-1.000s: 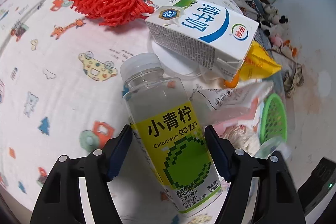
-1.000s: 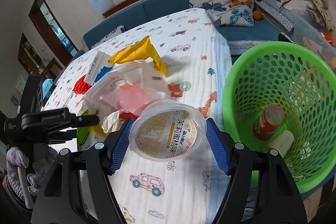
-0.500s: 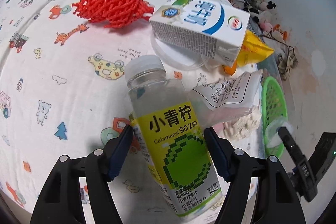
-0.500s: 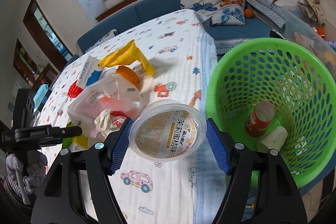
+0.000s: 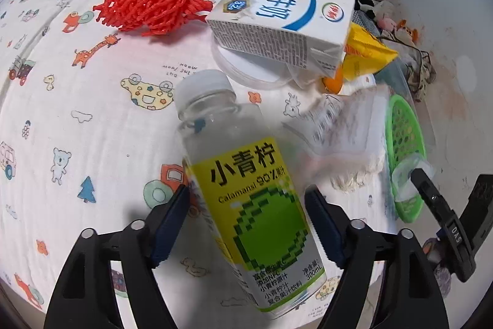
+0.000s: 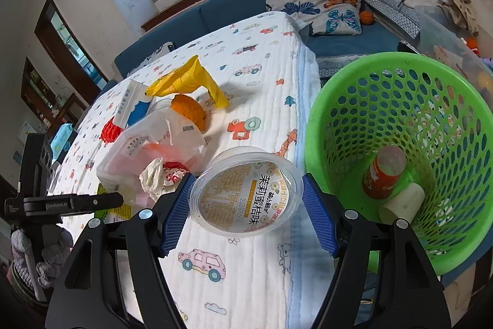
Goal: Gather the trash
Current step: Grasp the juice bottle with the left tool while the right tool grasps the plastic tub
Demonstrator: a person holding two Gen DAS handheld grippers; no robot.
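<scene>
Already both claws grip trash: left gripper (image 5: 246, 205) clamps the bottle (image 5: 246, 190), right gripper (image 6: 245, 202) the cup (image 6: 246, 190); released early, the round cup could miss the basket (image 6: 354, 88).

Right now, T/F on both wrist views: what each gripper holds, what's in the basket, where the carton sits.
1. The left gripper holds a juice bottle. True.
2. The right gripper is empty. False: its jaws clamp a clear plastic cup.
3. The green basket is empty. False: an orange can and a white roll lie inside.
4. The milk carton lies beside the red net. True.
5. The cup is already inside the basket. False: it is over the cloth, beside the basket.
</scene>
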